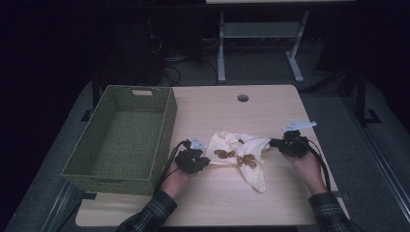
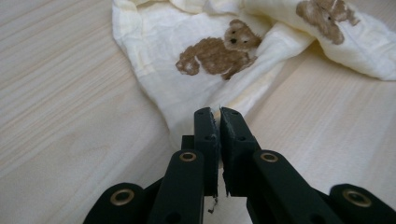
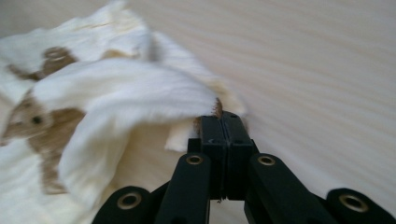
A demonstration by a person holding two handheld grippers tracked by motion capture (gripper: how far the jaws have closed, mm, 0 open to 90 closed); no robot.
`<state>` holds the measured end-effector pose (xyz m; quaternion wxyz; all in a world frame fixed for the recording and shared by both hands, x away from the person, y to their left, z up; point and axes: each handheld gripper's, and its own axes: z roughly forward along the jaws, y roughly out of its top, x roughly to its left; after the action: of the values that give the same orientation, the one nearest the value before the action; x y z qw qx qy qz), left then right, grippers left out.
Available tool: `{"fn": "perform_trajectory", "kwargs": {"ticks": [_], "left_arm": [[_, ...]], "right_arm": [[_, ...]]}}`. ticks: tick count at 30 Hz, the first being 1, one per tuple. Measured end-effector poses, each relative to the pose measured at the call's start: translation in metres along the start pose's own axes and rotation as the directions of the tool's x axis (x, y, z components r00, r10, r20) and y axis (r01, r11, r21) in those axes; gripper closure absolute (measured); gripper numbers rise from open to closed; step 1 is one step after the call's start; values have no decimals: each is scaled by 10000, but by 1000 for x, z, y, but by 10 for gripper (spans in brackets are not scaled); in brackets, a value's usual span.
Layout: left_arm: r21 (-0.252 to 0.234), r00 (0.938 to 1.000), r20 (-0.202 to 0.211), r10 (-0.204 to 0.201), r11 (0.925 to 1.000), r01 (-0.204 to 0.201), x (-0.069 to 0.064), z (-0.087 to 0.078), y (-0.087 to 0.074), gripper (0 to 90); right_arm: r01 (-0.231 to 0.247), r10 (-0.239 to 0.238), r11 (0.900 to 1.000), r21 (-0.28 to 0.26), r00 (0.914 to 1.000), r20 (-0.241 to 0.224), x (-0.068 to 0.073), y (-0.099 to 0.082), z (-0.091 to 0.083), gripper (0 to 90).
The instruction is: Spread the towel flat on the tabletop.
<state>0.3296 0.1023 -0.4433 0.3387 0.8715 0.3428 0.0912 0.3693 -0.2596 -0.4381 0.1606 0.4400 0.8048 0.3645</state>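
Note:
A cream cloth [image 1: 241,150] printed with brown teddy bears lies crumpled on the middle of the wooden table [image 1: 227,203]. My left gripper [image 1: 205,162] sits at the cloth's left edge. In the left gripper view the cloth [image 2: 187,88] ends thinly between the jaws of that gripper [image 2: 218,114], which are shut on it. My right gripper [image 1: 273,143] is at the cloth's right corner. In the right gripper view this gripper [image 3: 222,119] is shut on a corner of the cloth [image 3: 116,88], and a fold is lifted off the table.
A green woven basket [image 1: 121,135] stands along the table's left side, close to my left hand. A round cable hole [image 1: 242,98] is near the far edge. Bare tabletop lies in front of and beyond the cloth. Another table's legs [image 1: 221,48] stand behind.

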Motion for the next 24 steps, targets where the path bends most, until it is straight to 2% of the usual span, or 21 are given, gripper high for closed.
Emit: {"fn": "perform_trajectory", "kwargs": {"ticks": [1, 5, 10, 11, 13, 16, 19, 22, 24], "left_arm": [[-3, 10000, -9, 74, 10000, -74, 0, -1, 0, 853], [-134, 9999, -100, -128, 9998, 127, 0, -8, -2, 853], [-214, 9989, -328, -340, 9992, 333, 4, -12, -3, 853], [-205, 9987, -344, -372, 9991, 365, 5, -12, -3, 853], [-180, 9986, -364, -392, 9991, 385, 6, -11, -4, 852], [-200, 9985, -294, -451, 9988, 445, 7, -11, -5, 852], [-247, 9984, -307, -477, 9986, 469, 6, -11, -5, 851], [-199, 9984, -332, -466, 9987, 459, 7, -10, -5, 851], [-179, 9981, -344, -503, 9986, 497, 8, -10, -6, 851]], "right_arm": [[-74, 73, 9999, 71, 9999, 108, -4, 1, -2, 890], [-228, 210, 9995, 217, 9968, 772, -29, 4, -8, 891], [-317, 243, 9988, 386, 9834, 1798, -54, 7, -8, 885], [-411, 343, 9986, 327, 9818, 1870, -56, 7, -8, 876], [-568, 540, 9983, 106, 9828, 1768, -59, 6, -10, 793], [-592, 596, 9982, -70, 9881, 1419, -56, 4, -16, 727], [-678, 686, 9976, -127, 9950, 731, -46, -2, -23, 698], [-601, 606, 9980, -203, 9978, 270, -33, -11, -30, 693], [-598, 598, 9982, -64, 9982, -41, -23, -18, -32, 678]]}}
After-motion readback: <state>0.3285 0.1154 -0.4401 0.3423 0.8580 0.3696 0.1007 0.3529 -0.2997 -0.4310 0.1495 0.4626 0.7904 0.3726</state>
